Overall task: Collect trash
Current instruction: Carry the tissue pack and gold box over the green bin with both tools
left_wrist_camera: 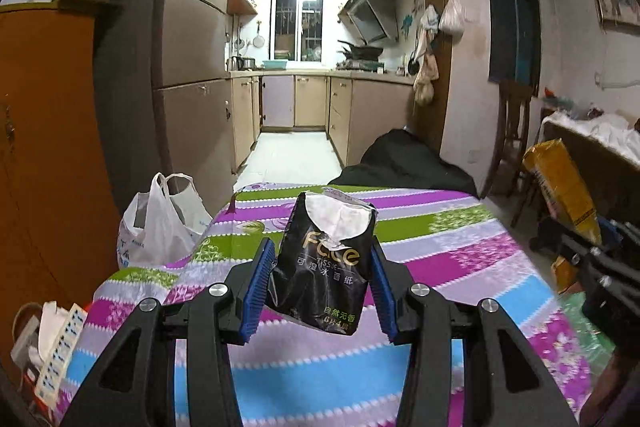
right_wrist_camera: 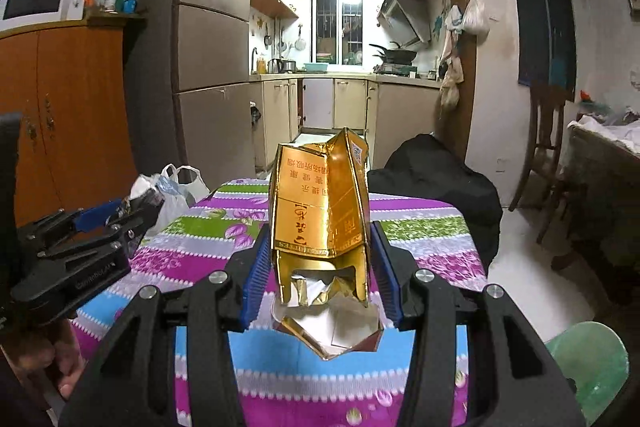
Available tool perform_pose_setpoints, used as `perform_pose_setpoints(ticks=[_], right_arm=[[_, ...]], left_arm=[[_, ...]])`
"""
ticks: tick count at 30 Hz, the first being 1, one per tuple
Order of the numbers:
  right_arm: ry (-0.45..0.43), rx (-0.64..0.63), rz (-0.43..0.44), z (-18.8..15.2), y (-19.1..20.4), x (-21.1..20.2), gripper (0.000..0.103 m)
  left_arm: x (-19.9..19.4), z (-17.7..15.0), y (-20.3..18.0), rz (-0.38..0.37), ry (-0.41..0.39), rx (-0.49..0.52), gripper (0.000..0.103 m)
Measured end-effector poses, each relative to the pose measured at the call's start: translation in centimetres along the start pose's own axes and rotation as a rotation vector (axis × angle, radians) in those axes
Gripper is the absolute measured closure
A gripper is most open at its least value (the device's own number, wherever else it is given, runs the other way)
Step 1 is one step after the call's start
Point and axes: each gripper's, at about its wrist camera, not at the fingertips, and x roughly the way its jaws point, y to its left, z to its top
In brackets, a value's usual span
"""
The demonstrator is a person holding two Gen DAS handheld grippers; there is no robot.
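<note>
My left gripper (left_wrist_camera: 322, 247) is shut on a black tissue pack (left_wrist_camera: 324, 267), torn open at the top with white tissue showing. It holds the pack upright above the table with the striped floral cloth (left_wrist_camera: 460, 267). My right gripper (right_wrist_camera: 320, 231) is shut on a crumpled gold cigarette box (right_wrist_camera: 316, 207), whose torn end with foil faces the camera. In the right wrist view the left gripper (right_wrist_camera: 116, 215) shows at the left edge. In the left wrist view the right gripper (left_wrist_camera: 592, 259) and the gold box (left_wrist_camera: 560, 187) show at the right edge.
A white plastic bag (left_wrist_camera: 156, 227) stands by the table's far left corner. A black bag (left_wrist_camera: 404, 163) lies beyond the far edge. A power strip (left_wrist_camera: 60, 347) lies at the left, next to a wooden cabinet (left_wrist_camera: 48, 147). A green plastic object (right_wrist_camera: 588, 359) sits low right. A chair (right_wrist_camera: 544, 147) stands at the right.
</note>
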Motion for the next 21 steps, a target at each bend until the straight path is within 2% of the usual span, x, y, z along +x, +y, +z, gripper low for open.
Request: perform_pose_setpoints(ticks=[5,11,15,21], right_arm=[[-0.003,0.016,-0.016,-0.3,-1.1,-2.6,0.057],[-0.017,0.030,-0.081,-0.4,-3.8,-5.7,0.057],[-0.020,0.051,-0.143,-0.4,-6.8,-7.9,0.057],[-0.020,0.089,-0.245,-0.8,-11.5,-10.9,0.057]], left_arm=[[-4.6,-0.4,-1.3,-0.034,-0.032,-0.004,0.056],[-7.3,-0.2,-4.7,-0.116,-0.054,0.000,0.056],[-8.4,0.2,-8.3,-0.184,-0.055,0.022,0.056],[-10.0,1.2,-15.9,-0.286,-0.066,0.069,0.056]])
